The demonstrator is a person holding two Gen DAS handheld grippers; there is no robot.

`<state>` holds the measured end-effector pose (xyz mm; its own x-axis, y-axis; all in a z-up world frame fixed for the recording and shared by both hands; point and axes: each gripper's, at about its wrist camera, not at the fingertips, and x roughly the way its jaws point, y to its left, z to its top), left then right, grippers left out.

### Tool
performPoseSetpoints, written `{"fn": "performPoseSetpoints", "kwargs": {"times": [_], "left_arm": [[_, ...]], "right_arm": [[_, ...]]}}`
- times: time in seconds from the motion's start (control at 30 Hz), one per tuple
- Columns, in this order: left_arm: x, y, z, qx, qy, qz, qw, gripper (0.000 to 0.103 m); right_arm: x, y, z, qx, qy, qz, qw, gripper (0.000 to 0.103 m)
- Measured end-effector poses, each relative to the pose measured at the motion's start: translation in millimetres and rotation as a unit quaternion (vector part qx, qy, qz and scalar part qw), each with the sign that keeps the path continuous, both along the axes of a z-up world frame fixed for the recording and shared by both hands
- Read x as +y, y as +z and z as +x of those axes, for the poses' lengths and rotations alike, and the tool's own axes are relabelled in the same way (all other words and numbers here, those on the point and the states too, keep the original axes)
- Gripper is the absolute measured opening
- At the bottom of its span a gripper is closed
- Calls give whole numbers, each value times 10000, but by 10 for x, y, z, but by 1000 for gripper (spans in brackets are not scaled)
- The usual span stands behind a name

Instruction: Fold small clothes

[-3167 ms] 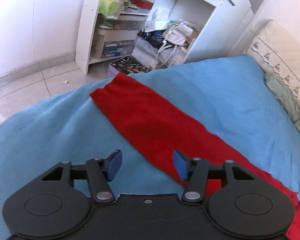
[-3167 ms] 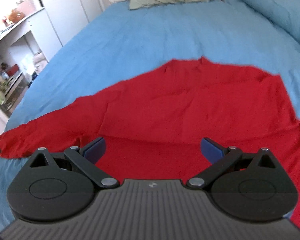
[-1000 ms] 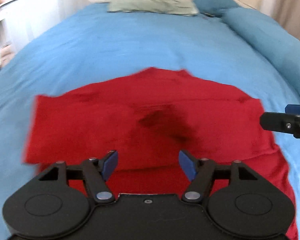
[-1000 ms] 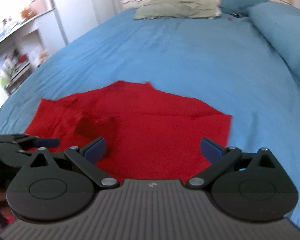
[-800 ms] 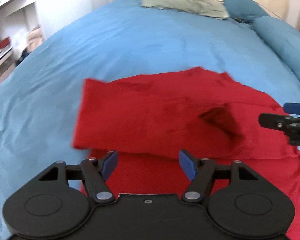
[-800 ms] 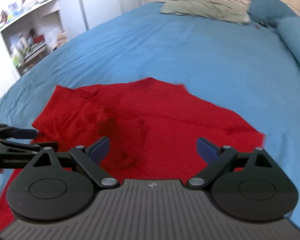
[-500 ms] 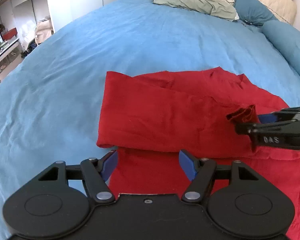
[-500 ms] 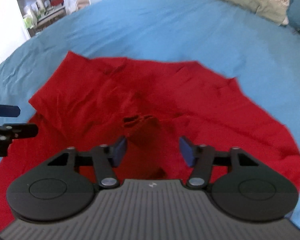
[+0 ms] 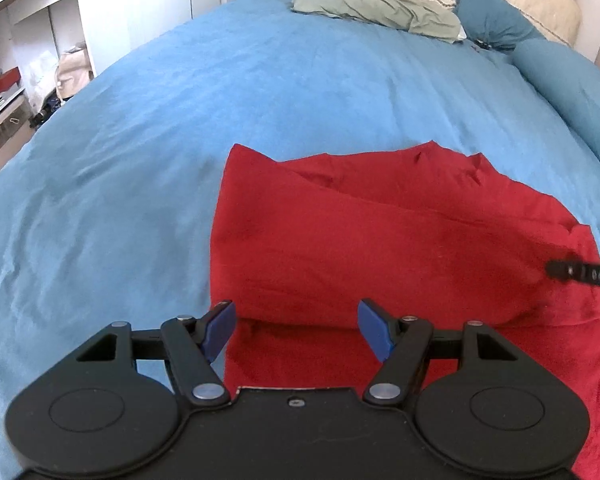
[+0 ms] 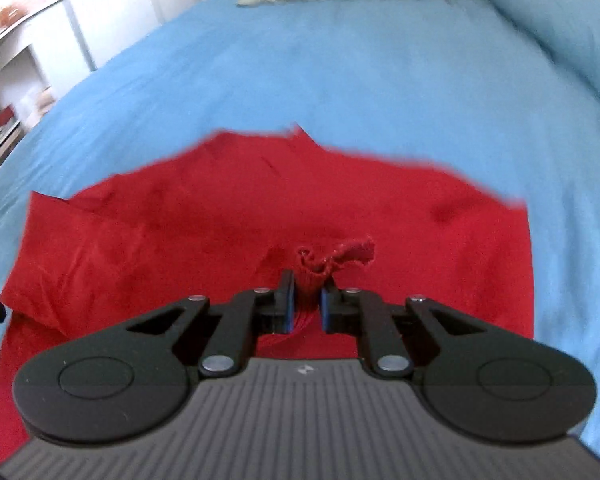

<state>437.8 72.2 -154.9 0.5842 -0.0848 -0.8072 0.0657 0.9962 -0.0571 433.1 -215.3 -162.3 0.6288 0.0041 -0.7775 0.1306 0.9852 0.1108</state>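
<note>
Red garment [image 10: 204,240], free before, now pinched as right hand-held gripper [image 10: 307,300] closed.

The red garment [image 9: 380,240] is a plain, soft, matte cloth lying on the blue bedspread [image 9: 180,120], toward the near edge of the bed and well apart from the pillows at the far end. It is partly folded: an upper layer is doubled over a lower one, with a straight folded edge on its left side and a wavy, peaked edge on the far side. On its right part a small bunch of cloth [image 10: 332,258] is pinched up off the bed, with a frayed, crumpled tip standing above the flat layers.
</note>
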Motion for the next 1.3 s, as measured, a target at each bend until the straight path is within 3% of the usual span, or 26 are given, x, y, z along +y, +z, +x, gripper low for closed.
{"fn": "performPoseSetpoints", "kwargs": {"times": [0.07, 0.13, 0.2, 0.37, 0.53, 0.63, 1.0, 1.03, 1.1, 1.3], "left_arm": [[-8, -17, 11, 13, 26, -9, 10000, 72], [-15, -21, 15, 33, 53, -43, 10000, 72], [-29, -28, 16, 46, 51, -61, 10000, 72], [-115, -15, 15, 55, 32, -78, 9999, 72], [-184, -32, 16, 62, 75, -142, 9999, 72], [-196, -46, 10, 71, 89, -143, 9998, 72], [-112, -100, -12, 115, 217, 3, 9997, 72], [-98, -104, -17, 121, 232, 13, 9997, 72], [-73, -108, -29, 127, 269, 29, 9996, 72], [-11, -155, -33, 160, 330, 144, 9992, 72]], "right_arm": [[-144, -134, -100, 5, -246, 462, 9986, 34], [-237, -177, -199, -77, -435, 877, 9952, 62], [-231, -165, -256, -167, -552, 1016, 9932, 81], [-212, -124, -311, -89, -606, 1160, 9914, 83], [-271, -112, -284, -35, -1202, 1364, 9833, 78], [-303, -135, -255, 40, -1500, 1429, 9783, 54], [-274, -97, -276, 231, -961, 884, 9912, 47], [-274, -94, -262, 229, -976, 875, 9911, 44], [-273, -77, -252, 202, -1013, 827, 9912, 26], [-288, 229, -236, -349, -1067, 770, 9907, 21]]}}
